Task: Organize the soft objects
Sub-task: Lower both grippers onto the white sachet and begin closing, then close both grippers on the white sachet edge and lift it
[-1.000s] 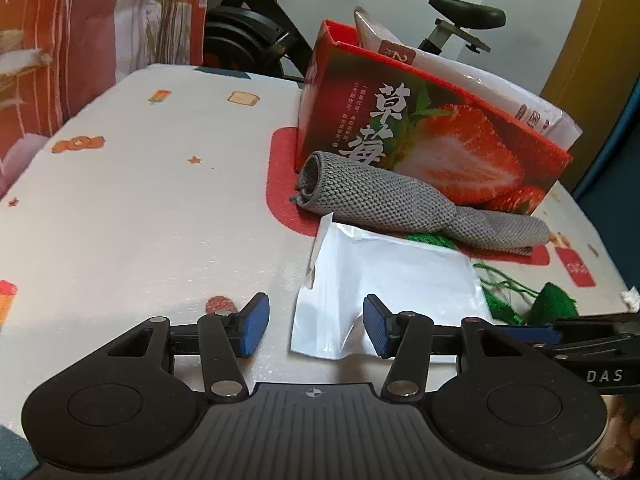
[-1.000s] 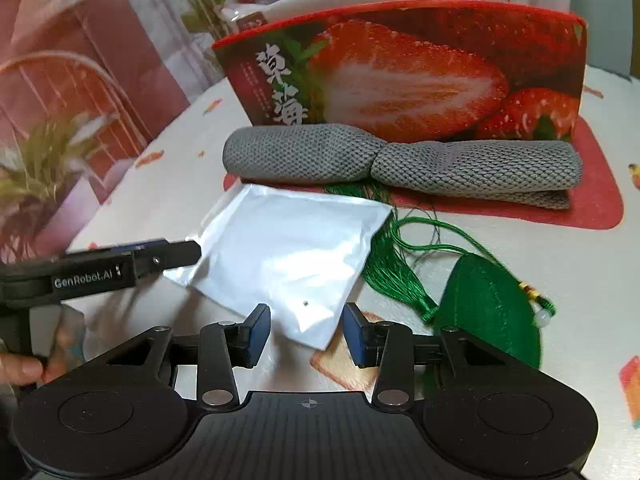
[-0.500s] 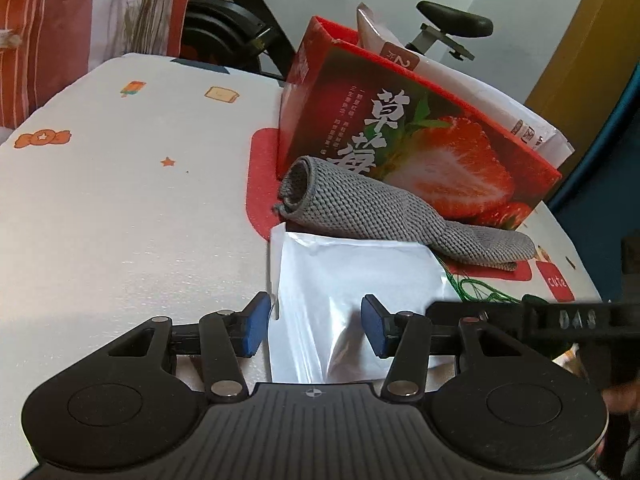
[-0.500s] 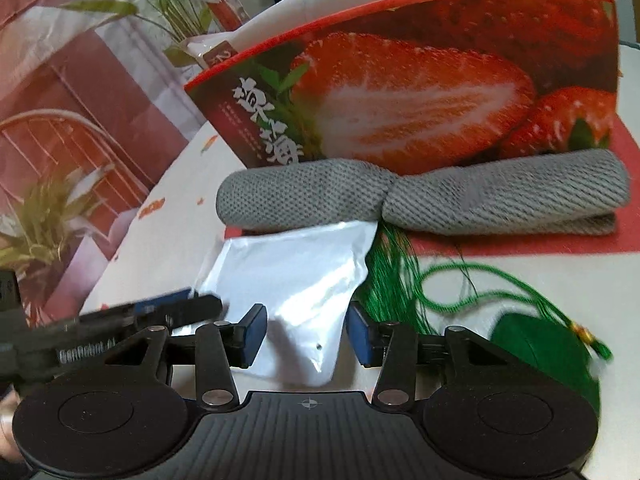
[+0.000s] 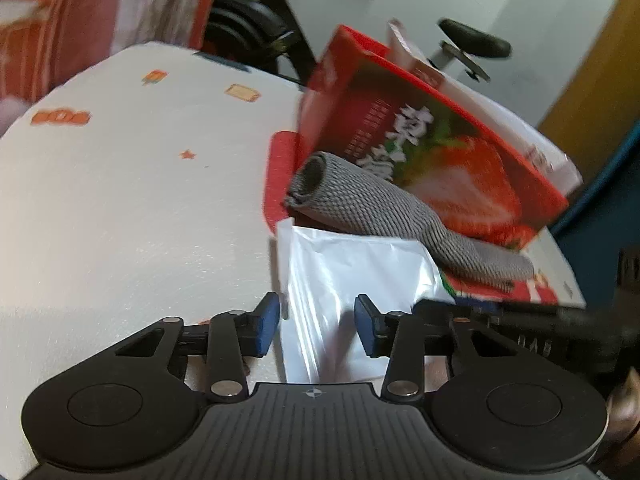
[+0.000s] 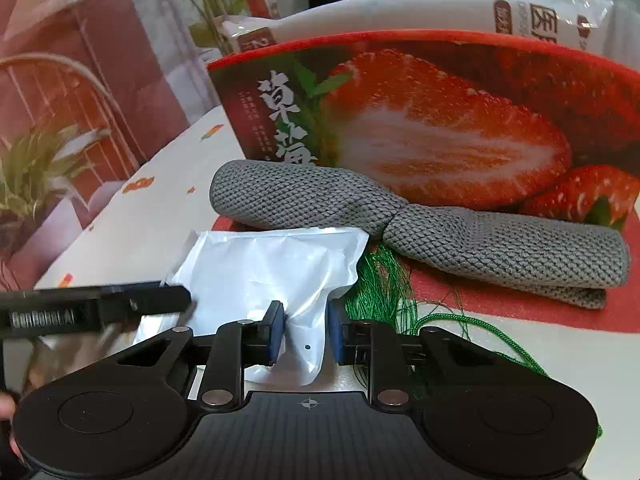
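Note:
A soft white pouch (image 5: 352,280) lies on the table in front of a rolled grey knit cloth (image 5: 384,212). My left gripper (image 5: 316,320) is open, its fingers either side of the pouch's near end. In the right wrist view the right gripper (image 6: 306,332) has its jaws narrowed around the pouch's (image 6: 272,268) near corner, still a little apart. The grey cloth (image 6: 440,228) lies against a red strawberry box (image 6: 440,120). A green tasselled cord (image 6: 384,292) lies to the right of the pouch.
The strawberry box (image 5: 432,148) stands on a red mat (image 5: 280,176) and holds a white bag (image 6: 460,8). The table (image 5: 120,208) has a white printed cover. An exercise bike (image 5: 256,20) stands behind it, and a curtain (image 6: 80,60) hangs on the left.
Both grippers have moved in over the pouch. The right jaws have narrowed around its corner. The left gripper has swung right and stays open.

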### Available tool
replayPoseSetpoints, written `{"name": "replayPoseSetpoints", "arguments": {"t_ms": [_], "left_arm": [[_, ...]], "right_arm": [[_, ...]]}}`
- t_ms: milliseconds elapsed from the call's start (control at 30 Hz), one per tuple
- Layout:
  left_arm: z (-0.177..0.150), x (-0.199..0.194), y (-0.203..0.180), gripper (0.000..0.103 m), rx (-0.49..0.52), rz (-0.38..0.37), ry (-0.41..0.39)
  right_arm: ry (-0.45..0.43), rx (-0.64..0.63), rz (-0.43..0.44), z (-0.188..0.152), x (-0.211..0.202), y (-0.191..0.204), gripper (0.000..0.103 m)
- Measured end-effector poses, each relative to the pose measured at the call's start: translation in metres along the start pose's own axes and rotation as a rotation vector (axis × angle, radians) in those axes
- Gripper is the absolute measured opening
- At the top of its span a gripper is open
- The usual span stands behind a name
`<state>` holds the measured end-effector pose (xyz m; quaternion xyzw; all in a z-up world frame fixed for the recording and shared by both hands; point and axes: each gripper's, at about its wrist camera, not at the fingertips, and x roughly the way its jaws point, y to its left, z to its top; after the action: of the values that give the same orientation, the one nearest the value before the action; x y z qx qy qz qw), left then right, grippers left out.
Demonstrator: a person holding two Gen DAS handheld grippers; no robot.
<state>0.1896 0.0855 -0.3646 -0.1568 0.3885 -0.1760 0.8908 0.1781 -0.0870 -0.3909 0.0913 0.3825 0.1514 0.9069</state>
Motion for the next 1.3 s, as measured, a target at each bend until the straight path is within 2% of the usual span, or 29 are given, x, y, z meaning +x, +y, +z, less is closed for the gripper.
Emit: {"name": "replayPoseSetpoints", "arguments": {"t_ms": [100, 333, 367, 433, 500, 667, 733, 1000, 1300], "left_arm": [[0.003, 0.001, 0.011, 0.040, -0.095, -0.024, -0.004], [0.005, 0.008, 0.020, 0.038, -0.181, -0.052, -0.027], [0.005, 0.010, 0.022, 0.035, -0.204, -0.055, -0.035], [0.005, 0.012, 0.027, 0.018, -0.235, -0.049, -0.038], [0.005, 0.015, 0.031, 0.013, -0.247, -0.048, -0.039], [0.005, 0.017, 0.019, 0.012, -0.163, -0.011, -0.050], [0.004, 0.016, 0.013, 0.006, -0.121, -0.003, -0.049], [-0.002, -0.008, -0.003, 0.003, -0.030, 0.003, -0.124], [0.008, -0.040, -0.022, 0.002, 0.002, -0.011, -0.206]], "right_arm": [[-0.010, -0.031, -0.010, -0.003, -0.002, 0.001, 0.021], [-0.024, -0.027, -0.013, -0.007, -0.005, 0.001, 0.021], [-0.026, -0.026, -0.013, -0.007, -0.005, 0.002, 0.021], [-0.027, -0.030, -0.013, -0.009, -0.007, 0.001, 0.021], [-0.029, -0.029, -0.011, -0.010, -0.008, 0.001, 0.021], [-0.030, -0.023, -0.013, -0.010, -0.010, 0.001, 0.021], [-0.028, -0.024, -0.016, -0.009, -0.010, 0.002, 0.021], [-0.033, 0.018, 0.020, -0.015, -0.021, -0.001, 0.017], [-0.160, -0.006, 0.057, -0.004, -0.060, 0.006, 0.016]]}}
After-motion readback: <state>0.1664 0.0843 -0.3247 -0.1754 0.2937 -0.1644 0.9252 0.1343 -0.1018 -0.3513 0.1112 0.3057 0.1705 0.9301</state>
